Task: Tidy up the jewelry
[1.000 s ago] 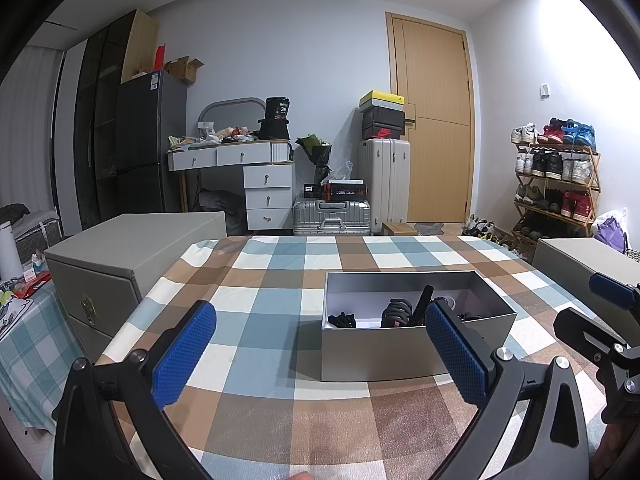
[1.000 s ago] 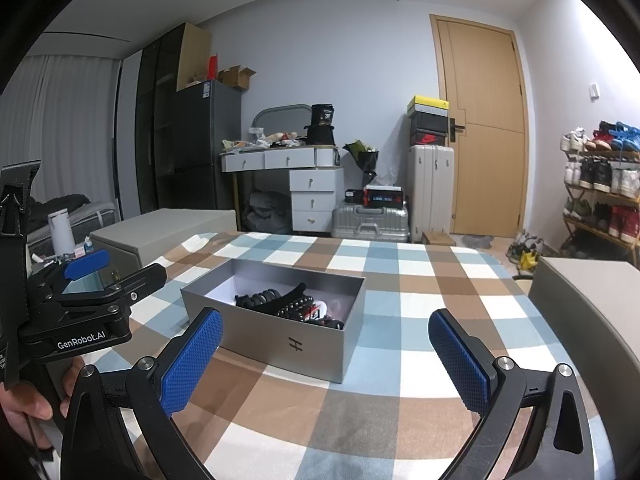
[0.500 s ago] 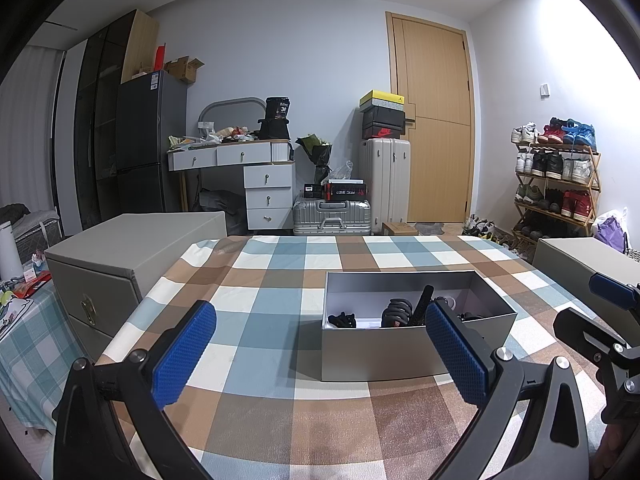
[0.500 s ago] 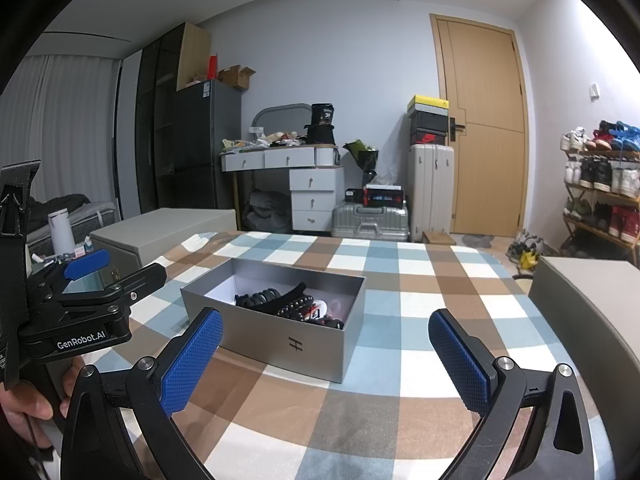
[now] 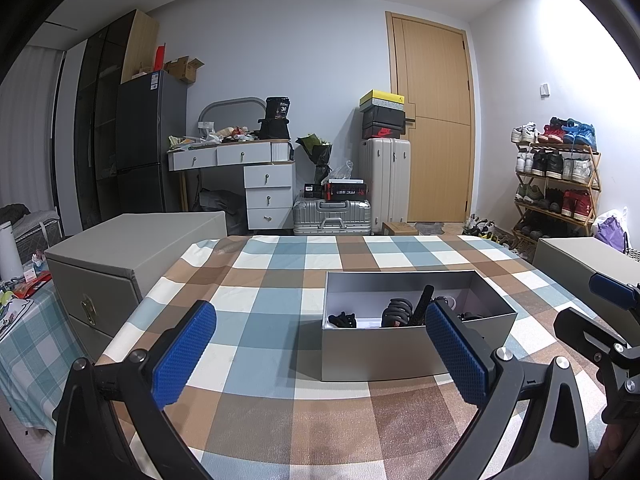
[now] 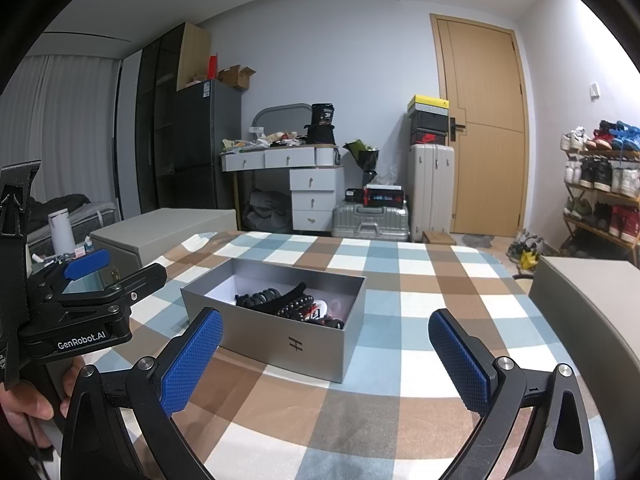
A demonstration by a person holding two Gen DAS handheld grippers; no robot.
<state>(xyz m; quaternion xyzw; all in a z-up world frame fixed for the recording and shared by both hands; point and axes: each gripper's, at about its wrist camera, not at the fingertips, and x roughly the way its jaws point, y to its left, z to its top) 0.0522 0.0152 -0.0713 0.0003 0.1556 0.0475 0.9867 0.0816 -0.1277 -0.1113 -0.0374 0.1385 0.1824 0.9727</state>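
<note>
- Grey card makes up the box (image 6: pixel 304 350), and we can read a mark like an "H" on its front wall.
- White letters on the left claw (image 5: pixel 320 354), seen from the right camera, say "GenRobot.AI".
- We see a black tub (image 5: pixel 277 111) on the desk with "36" on it, and a red swoosh logo on a black shoe box (image 5: pixel 382 130) by the door.
- Jewelry (image 6: pixel 294 308), dark beads and clips, lies inside the open grey box in the middle of the table (image 6: pixel 400 280).
- We hold the left claw spread wide above the table, near the box and touching nothing.
- We hold the right claw (image 6: pixel 326 360) spread wide too, with nothing in it, just this side of the box.
- Blue, brown and white squares cover the table cloth.
- Around us are a wooden door (image 5: pixel 434 120), a shoe rack (image 5: pixel 556 184), silver suitcases, a dark fridge (image 5: pixel 150 140) and grey chests on both sides.
</note>
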